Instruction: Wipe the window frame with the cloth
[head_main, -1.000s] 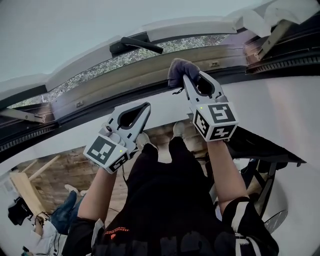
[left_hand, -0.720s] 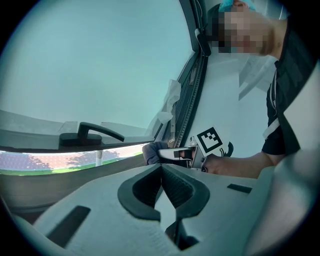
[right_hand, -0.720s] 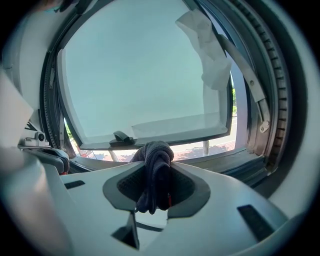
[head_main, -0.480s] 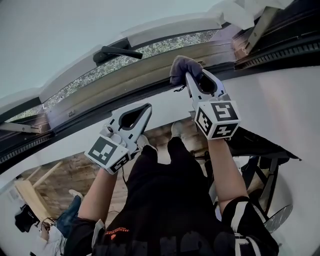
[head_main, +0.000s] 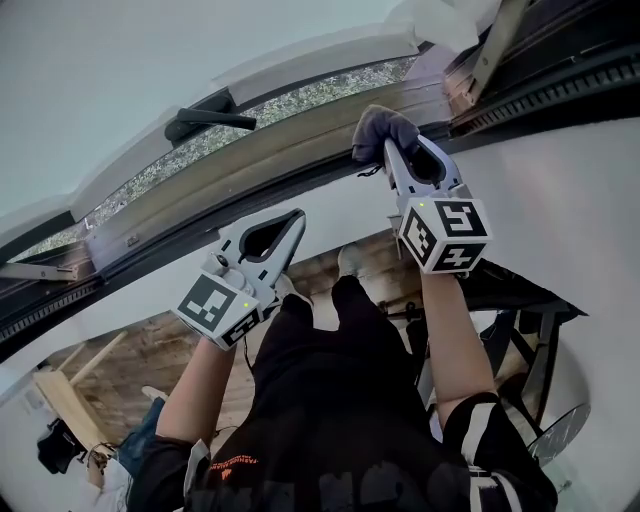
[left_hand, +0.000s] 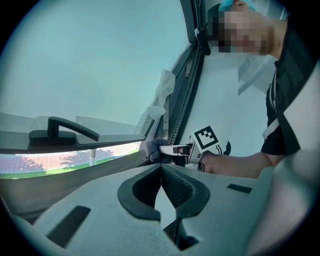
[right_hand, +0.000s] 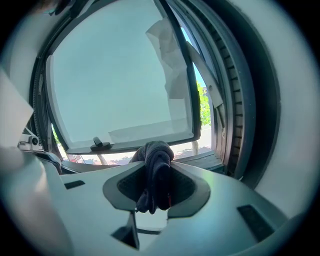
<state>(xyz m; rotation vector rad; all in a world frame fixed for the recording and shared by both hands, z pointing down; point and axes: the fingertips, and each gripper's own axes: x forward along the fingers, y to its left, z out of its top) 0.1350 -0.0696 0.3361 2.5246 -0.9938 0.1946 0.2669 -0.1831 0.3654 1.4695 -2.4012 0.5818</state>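
Note:
My right gripper (head_main: 392, 150) is shut on a bunched dark grey cloth (head_main: 377, 128), which presses on the beige lower rail of the window frame (head_main: 250, 152). In the right gripper view the cloth (right_hand: 156, 167) fills the jaws of the right gripper (right_hand: 157, 161) and hangs down between them, with the frame's sill (right_hand: 202, 159) just beyond. My left gripper (head_main: 293, 222) is shut and holds nothing; it hovers below the frame, left of the cloth. From the left gripper (left_hand: 161, 168) view, the cloth (left_hand: 152, 150) and the right gripper (left_hand: 181, 149) show ahead at the frame.
A black window handle (head_main: 205, 120) sticks out from the open sash (head_main: 300, 55), left of the cloth. A dark ribbed track (head_main: 560, 85) and a hinge arm run along the frame's right end. A white sill (head_main: 560, 200) lies under the frame. White film (right_hand: 170, 55) hangs on the right jamb.
The right gripper has slid the cloth to the right along the frame, farther from the black handle. The left gripper has kept its place, shut.

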